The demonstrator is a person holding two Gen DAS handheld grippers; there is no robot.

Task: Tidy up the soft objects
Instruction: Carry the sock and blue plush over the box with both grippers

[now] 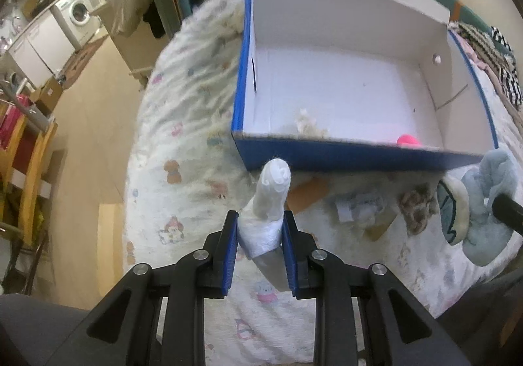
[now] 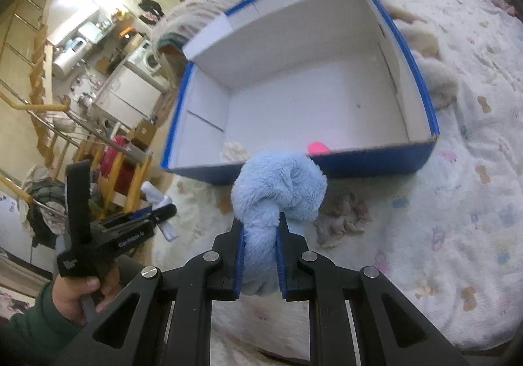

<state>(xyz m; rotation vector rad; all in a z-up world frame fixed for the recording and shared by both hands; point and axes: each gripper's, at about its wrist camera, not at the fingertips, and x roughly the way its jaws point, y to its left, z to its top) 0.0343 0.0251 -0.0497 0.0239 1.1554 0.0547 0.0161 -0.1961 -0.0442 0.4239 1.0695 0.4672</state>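
My left gripper (image 1: 260, 218) is shut on a rolled white sock (image 1: 273, 192), held above the patterned bedspread just in front of the blue box (image 1: 327, 156). My right gripper (image 2: 260, 225) is shut on a fluffy light-blue soft item (image 2: 281, 183), also lifted near the box's front wall (image 2: 359, 163). The same blue item (image 1: 487, 202) hangs at the right edge of the left wrist view. Inside the white-lined box lie a cream fluffy piece (image 1: 309, 125) and a pink ball (image 1: 408, 139). The left gripper (image 2: 163, 212) with its white sock (image 2: 157, 199) appears at the left of the right wrist view.
A brownish fluffy item (image 1: 416, 205) and a crumpled pale cloth (image 1: 359, 205) lie on the bedspread (image 1: 183, 137) before the box. A beige furry thing (image 2: 434, 75) rests beside the box's right wall. Wooden floor and furniture lie off the bed's left edge.
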